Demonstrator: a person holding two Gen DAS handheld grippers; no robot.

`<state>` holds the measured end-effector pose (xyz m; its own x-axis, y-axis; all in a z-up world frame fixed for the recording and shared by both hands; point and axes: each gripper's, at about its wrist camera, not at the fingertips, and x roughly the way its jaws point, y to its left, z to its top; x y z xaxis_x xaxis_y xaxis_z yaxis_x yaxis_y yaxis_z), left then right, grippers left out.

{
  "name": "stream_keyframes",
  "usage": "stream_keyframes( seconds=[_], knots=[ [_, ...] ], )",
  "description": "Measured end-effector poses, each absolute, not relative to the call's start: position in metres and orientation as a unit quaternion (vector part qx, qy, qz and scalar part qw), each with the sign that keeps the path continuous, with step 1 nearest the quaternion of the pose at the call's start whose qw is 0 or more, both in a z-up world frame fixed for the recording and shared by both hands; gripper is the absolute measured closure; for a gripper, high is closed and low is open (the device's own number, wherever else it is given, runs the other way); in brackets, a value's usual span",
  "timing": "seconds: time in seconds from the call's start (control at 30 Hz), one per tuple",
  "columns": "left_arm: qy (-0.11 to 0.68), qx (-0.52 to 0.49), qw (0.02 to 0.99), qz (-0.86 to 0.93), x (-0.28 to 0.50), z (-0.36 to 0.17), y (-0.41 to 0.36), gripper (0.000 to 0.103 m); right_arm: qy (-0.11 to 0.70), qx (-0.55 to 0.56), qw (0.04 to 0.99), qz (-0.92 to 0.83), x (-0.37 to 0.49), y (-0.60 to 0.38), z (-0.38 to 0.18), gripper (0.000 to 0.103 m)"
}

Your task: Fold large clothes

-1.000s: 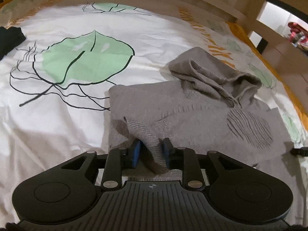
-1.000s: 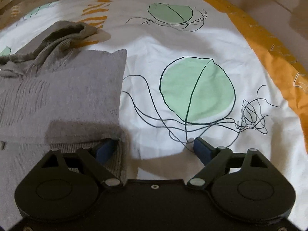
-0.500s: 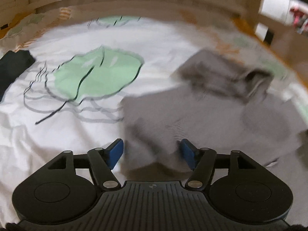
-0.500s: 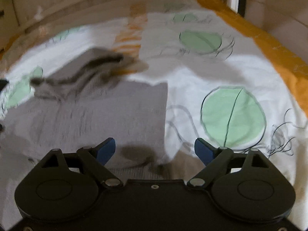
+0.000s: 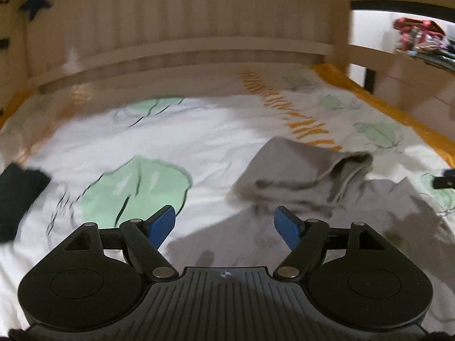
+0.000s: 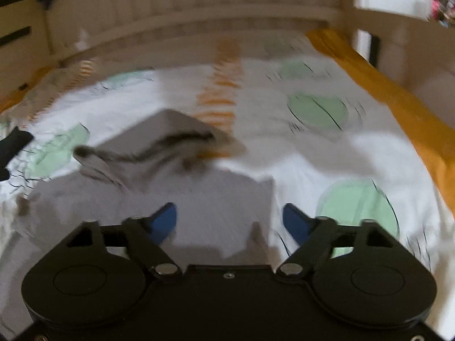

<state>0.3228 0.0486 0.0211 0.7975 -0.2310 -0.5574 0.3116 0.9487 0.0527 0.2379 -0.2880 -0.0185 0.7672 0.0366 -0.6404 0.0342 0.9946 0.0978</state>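
Observation:
A grey knit hoodie (image 5: pixel 341 207) lies partly folded on the bed, its hood (image 5: pixel 307 167) bunched at the far end. It also shows in the right wrist view (image 6: pixel 182 199), with its hood (image 6: pixel 159 145) beyond. My left gripper (image 5: pixel 226 224) is open and empty, raised above the hoodie's left edge. My right gripper (image 6: pixel 230 221) is open and empty, above the hoodie's right edge. Both views are blurred by motion.
The bed carries a white sheet (image 5: pixel 113 147) with green leaf prints and an orange border (image 6: pixel 398 108). A dark garment (image 5: pixel 20 196) lies at the left edge. A wooden headboard (image 5: pixel 184 51) runs along the far side.
My left gripper let go of the grey fabric and opened. Both grippers lifted and drew back from the hoodie, so more of the bed and headboard shows.

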Motion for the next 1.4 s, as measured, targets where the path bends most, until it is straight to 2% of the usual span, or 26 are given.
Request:
stream_keyframes(
  seconds=[0.3, 0.53, 0.67, 0.77, 0.97, 1.0, 1.03, 1.07, 1.13, 1.17, 1.3, 1.4],
  knots=[
    [0.282, 0.145, 0.928, -0.197, 0.39, -0.013, -0.006, 0.028, 0.328, 0.002, 0.943, 0.051, 0.316, -0.272, -0.03, 0.034],
    [0.289, 0.207, 0.906, -0.229, 0.424, -0.042, -0.023, 0.044, 0.339, -0.021, 0.939, 0.051, 0.367, -0.275, -0.05, 0.034],
    [0.306, 0.225, 0.894, -0.239, 0.438, -0.052, -0.026, 0.05, 0.35, -0.028, 0.935, 0.05, 0.389, -0.275, -0.058, 0.039],
    [0.311, 0.242, 0.883, -0.254, 0.444, -0.057, -0.027, 0.051, 0.368, -0.044, 0.927, 0.051, 0.402, -0.272, -0.067, 0.045],
    [0.307, 0.275, 0.869, -0.274, 0.453, -0.059, -0.04, 0.053, 0.373, -0.048, 0.925, 0.058, 0.409, -0.271, -0.071, 0.045],
    [0.311, 0.282, 0.863, -0.28, 0.455, -0.061, -0.043, 0.061, 0.374, -0.049, 0.924, 0.059, 0.411, -0.269, -0.07, 0.045],
    [0.319, 0.287, 0.856, -0.289, 0.458, -0.061, -0.047, 0.099, 0.374, -0.052, 0.924, 0.06, 0.414, -0.267, -0.07, 0.045],
    [0.319, 0.286, 0.86, -0.278, 0.46, -0.06, -0.049, 0.097, 0.374, -0.055, 0.924, 0.064, 0.416, -0.264, -0.069, 0.045],
    [0.294, 0.262, 0.886, -0.244, 0.463, -0.05, -0.047, 0.097, 0.375, -0.046, 0.923, 0.074, 0.422, -0.262, -0.065, 0.085],
    [0.275, 0.221, 0.909, -0.221, 0.464, -0.038, -0.039, 0.097, 0.374, -0.04, 0.924, 0.069, 0.425, -0.262, -0.061, 0.093],
    [0.226, 0.049, 0.956, -0.182, 0.458, -0.015, 0.007, 0.096, 0.276, -0.001, 0.959, 0.072, 0.408, -0.272, -0.026, 0.093],
    [0.244, 0.094, 0.949, -0.177, 0.448, -0.037, 0.008, 0.095, 0.245, -0.023, 0.964, 0.101, 0.39, -0.269, -0.027, 0.093]
  ],
)
